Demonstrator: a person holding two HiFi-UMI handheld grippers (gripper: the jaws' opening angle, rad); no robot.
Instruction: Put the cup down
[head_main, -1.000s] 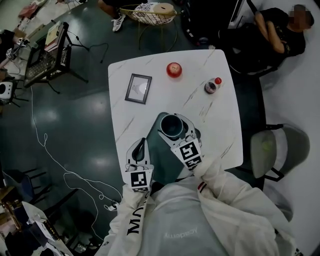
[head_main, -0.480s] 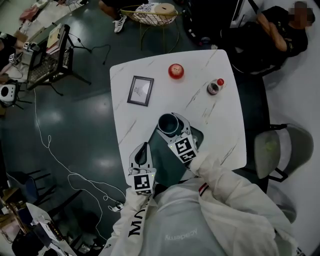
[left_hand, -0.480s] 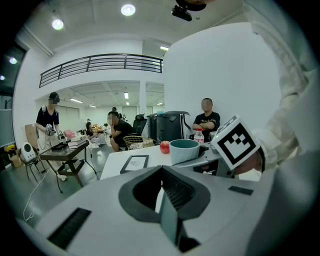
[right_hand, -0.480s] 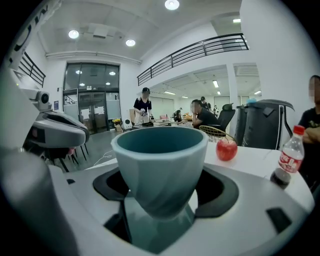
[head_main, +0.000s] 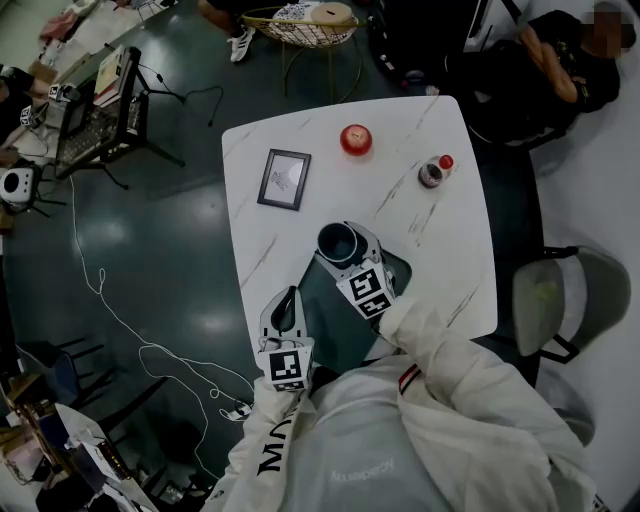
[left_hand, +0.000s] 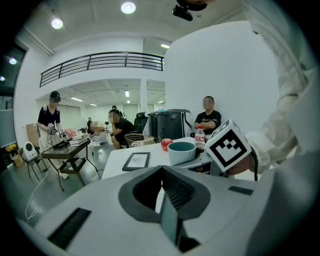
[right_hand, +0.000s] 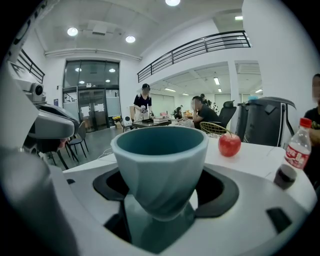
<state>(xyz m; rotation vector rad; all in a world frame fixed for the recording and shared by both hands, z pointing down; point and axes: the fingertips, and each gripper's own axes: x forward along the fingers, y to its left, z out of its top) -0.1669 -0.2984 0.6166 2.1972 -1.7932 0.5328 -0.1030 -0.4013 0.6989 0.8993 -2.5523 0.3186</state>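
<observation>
A teal cup (head_main: 340, 242) stands upright between the jaws of my right gripper (head_main: 345, 250), which is shut on its tapered lower part. It is held over the far edge of a dark green mat (head_main: 330, 325) on the white marble table (head_main: 445, 255). In the right gripper view the cup (right_hand: 160, 155) fills the middle, with the right gripper (right_hand: 162, 192) closed round its base. My left gripper (head_main: 283, 308) is at the table's near left edge, shut and holding nothing. From the left gripper view the cup (left_hand: 181, 152) is seen ahead of the left gripper (left_hand: 162, 192).
A red apple (head_main: 355, 139), a small bottle with a red cap (head_main: 433, 172) and a dark picture frame (head_main: 283, 179) lie on the far half of the table. A grey chair (head_main: 560, 300) stands to the right, a wire basket stool (head_main: 300, 25) beyond the table. People sit nearby.
My right gripper has carried the cup a little farther forward and left over the mat. The left gripper has hardly moved.
</observation>
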